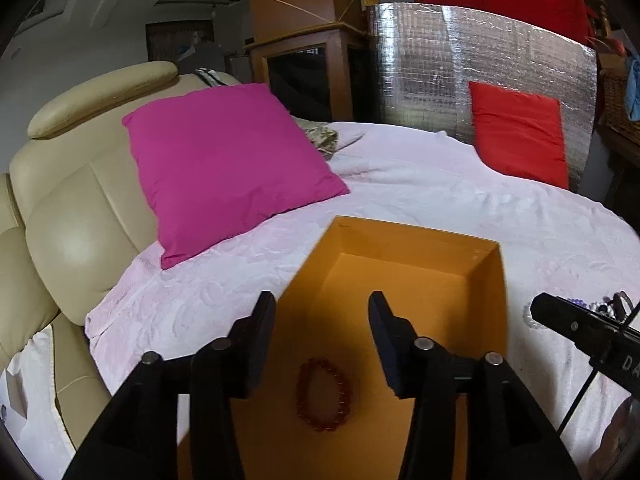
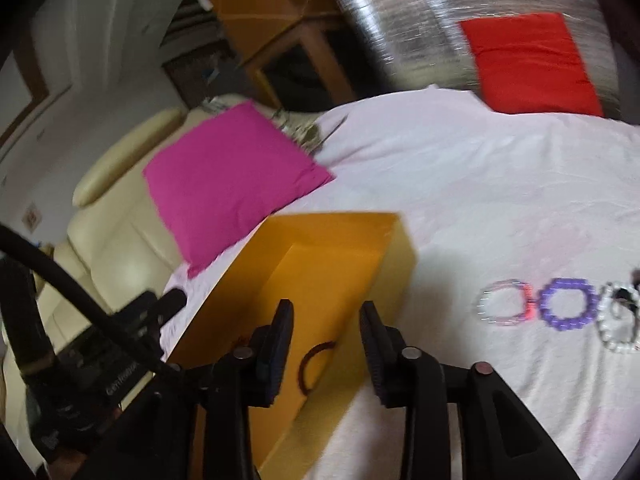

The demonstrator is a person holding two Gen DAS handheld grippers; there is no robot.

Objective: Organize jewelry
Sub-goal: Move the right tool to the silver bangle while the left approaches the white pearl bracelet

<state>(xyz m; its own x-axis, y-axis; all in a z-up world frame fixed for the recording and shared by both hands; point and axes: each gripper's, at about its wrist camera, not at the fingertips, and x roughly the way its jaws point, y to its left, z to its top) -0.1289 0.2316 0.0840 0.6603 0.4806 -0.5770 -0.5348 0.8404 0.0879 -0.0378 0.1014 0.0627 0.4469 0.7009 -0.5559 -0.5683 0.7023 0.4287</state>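
Here the orange box (image 1: 400, 272) sits open on the pale pink bedspread (image 1: 440, 184), its mouth up so bracelets can be dropped straight in. One red bead bracelet (image 1: 322, 394) already lies flat on the box floor, near the end closest to the person. The left gripper (image 1: 322, 316) hangs over that end with its jaws apart and nothing between them, which fits a piece having been let go there. The right gripper (image 2: 326, 320) is also spread wide and empty, poised above the box's near right wall. To its right, three more bracelets lie in a row on the cloth, touching or nearly so: a clear-and-pink bracelet (image 2: 505, 303), a purple bracelet (image 2: 568, 304) and a white bracelet (image 2: 618, 326). They are laid out within easy reach, so the right gripper is likely the one to fetch the next.
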